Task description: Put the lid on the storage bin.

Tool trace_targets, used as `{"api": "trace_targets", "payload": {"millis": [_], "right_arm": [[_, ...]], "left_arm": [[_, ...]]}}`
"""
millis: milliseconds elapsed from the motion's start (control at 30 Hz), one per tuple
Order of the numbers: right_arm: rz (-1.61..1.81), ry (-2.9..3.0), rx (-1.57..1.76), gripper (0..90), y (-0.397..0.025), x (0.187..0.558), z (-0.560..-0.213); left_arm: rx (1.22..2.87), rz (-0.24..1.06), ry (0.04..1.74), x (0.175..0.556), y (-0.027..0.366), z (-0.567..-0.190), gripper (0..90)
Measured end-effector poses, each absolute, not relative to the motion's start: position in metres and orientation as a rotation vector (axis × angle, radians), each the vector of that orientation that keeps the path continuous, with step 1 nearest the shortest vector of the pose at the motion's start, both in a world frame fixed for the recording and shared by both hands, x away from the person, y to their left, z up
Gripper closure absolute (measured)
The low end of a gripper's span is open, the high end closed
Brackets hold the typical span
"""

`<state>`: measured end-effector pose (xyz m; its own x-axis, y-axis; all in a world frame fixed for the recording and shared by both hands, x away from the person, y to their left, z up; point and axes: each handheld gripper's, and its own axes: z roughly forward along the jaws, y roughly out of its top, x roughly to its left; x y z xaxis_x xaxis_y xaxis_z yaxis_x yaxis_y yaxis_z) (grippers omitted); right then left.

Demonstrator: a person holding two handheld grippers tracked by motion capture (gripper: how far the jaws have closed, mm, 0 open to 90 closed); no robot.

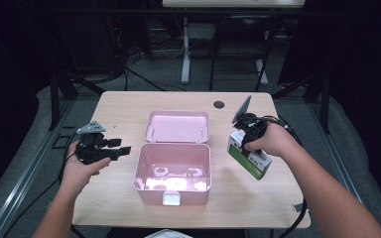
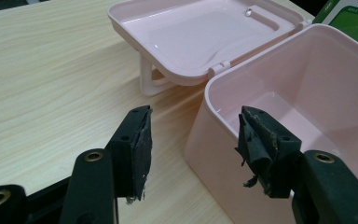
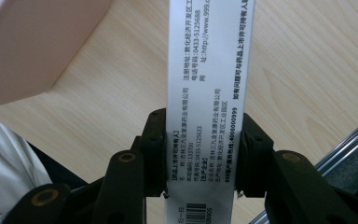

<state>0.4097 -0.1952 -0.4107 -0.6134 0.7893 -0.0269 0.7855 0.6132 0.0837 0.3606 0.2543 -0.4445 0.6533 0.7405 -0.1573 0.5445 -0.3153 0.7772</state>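
Clamping green-and-white carton [image 1: 249, 155] in right gripper [image 3: 204, 154], left gripper [image 2: 193, 147] wide beside open pink box [image 1: 172, 171]

Glossy pink plastic box [image 1: 173, 171], matt wood-grain table [image 1: 119, 106], printed cardboard pkg [image 1: 248, 154]

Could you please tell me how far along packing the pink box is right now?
Done: the pink box stands open, lid folded back. In hand: the right gripper clamps the green-and-white carton beside it. Left: placing the carton inside; the left gripper waits open nearby.
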Motion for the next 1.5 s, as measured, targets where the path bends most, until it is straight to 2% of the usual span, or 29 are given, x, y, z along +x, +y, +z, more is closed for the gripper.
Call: {"api": "trace_targets", "payload": {"millis": [533, 1500], "right_arm": [[0.093, 2.787, 1.291, 61.1, -0.178, 0.405, -0.381], [0.098, 2.838, 1.149, 61.1, -0.138, 0.394, -0.349]], "left_arm": [[2.012, 0.283, 0.994, 0.362, 0.256, -0.445, 44.6], [1.998, 0.281, 0.999, 0.361, 0.258, -0.443, 44.6]]}}
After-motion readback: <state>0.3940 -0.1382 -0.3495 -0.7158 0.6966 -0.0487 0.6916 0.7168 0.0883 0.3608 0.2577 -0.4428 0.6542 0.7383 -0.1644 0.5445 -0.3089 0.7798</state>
